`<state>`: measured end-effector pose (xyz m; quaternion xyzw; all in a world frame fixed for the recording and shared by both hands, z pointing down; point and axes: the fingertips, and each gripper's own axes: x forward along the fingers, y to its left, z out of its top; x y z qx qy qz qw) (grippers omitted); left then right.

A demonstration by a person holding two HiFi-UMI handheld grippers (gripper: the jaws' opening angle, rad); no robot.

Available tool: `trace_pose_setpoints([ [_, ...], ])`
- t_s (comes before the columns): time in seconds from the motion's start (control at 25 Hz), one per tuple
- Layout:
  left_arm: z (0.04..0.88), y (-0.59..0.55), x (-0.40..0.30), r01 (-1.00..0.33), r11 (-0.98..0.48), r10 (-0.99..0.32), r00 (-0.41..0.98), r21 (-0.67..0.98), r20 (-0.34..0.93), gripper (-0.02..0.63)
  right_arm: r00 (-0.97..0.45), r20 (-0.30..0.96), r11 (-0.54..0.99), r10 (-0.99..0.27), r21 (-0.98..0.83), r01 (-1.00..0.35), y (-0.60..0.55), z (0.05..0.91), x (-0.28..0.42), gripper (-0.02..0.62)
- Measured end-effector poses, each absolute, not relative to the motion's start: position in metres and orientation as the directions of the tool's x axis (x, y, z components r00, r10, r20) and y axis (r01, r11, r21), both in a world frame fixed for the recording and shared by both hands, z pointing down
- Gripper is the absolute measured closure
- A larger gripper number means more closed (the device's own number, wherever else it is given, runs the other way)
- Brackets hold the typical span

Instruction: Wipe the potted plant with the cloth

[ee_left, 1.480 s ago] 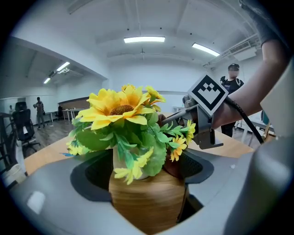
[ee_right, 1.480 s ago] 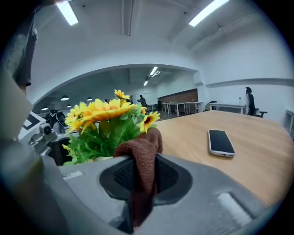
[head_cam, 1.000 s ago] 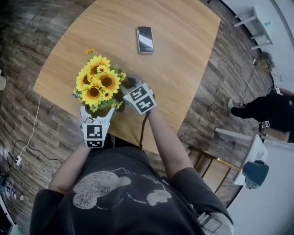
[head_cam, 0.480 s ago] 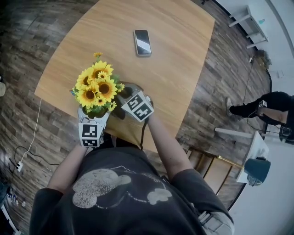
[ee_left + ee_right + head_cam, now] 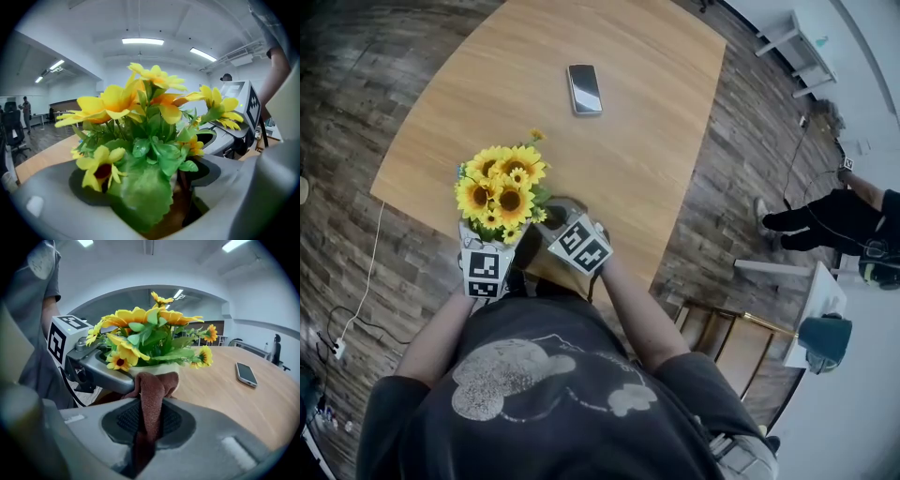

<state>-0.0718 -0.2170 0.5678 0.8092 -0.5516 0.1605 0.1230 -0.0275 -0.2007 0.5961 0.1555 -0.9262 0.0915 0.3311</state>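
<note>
The potted plant (image 5: 502,192) is a bunch of yellow sunflowers in a cream pot (image 5: 157,367), standing at the near edge of the wooden table (image 5: 628,141). My left gripper (image 5: 492,236) reaches in from the near side with the pot between its jaws. It grips the pot, though the jaws have just been opening a little. In the left gripper view, leaves fill the left gripper (image 5: 145,180). My right gripper (image 5: 150,416) is shut on a brown cloth (image 5: 151,390), whose bunched end touches the pot's rim. In the head view the right gripper (image 5: 551,220) sits just right of the pot.
A phone (image 5: 584,89) lies face up further back on the table. The table's near edge runs just under the pot. A person (image 5: 834,216) stands on the wood floor at the right, near a white stand (image 5: 814,314). A cable (image 5: 361,281) trails on the floor at left.
The right gripper with the cloth has drawn back toward me along the pot's right side. The left gripper has stayed at the pot.
</note>
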Motion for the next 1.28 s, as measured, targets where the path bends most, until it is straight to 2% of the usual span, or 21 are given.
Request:
trace_pose_setpoints([
  [0.36,0.569,-0.215,-0.066,-0.907,-0.421,-0.843,0.383,-0.020,0.378,0.140,-0.751,0.589,0.872,-0.298,-0.152,-0.466,-0.208,0.582,0.010,0.545],
  [0.6,0.569,-0.216,-0.053,-0.870,-0.492,-0.810,0.451,-0.017,0.375,0.149,-0.733,0.602,0.880,-0.318,-0.100,-0.464,-0.206,0.564,0.033,0.543],
  [0.84,0.568,-0.216,-0.053,-0.877,-0.480,-0.815,0.448,0.006,0.366,0.132,-0.753,0.615,0.914,-0.232,-0.126,-0.385,-0.178,0.560,0.038,0.543],
  [1.04,0.565,-0.221,-0.056,-0.902,-0.432,-0.842,0.403,-0.001,0.359,0.129,-0.762,0.618,0.909,-0.194,-0.179,-0.376,-0.167,0.564,0.052,0.543],
  [1.2,0.566,-0.223,-0.057,-0.903,-0.429,-0.839,0.401,0.004,0.367,0.131,-0.758,0.607,0.878,-0.239,-0.198,-0.435,-0.176,0.565,0.070,0.543],
  [1.28,0.565,-0.222,-0.055,-0.903,-0.430,-0.838,0.403,0.008,0.368,0.156,-0.750,0.600,0.861,-0.278,-0.190,-0.471,-0.188,0.565,0.078,0.543],
])
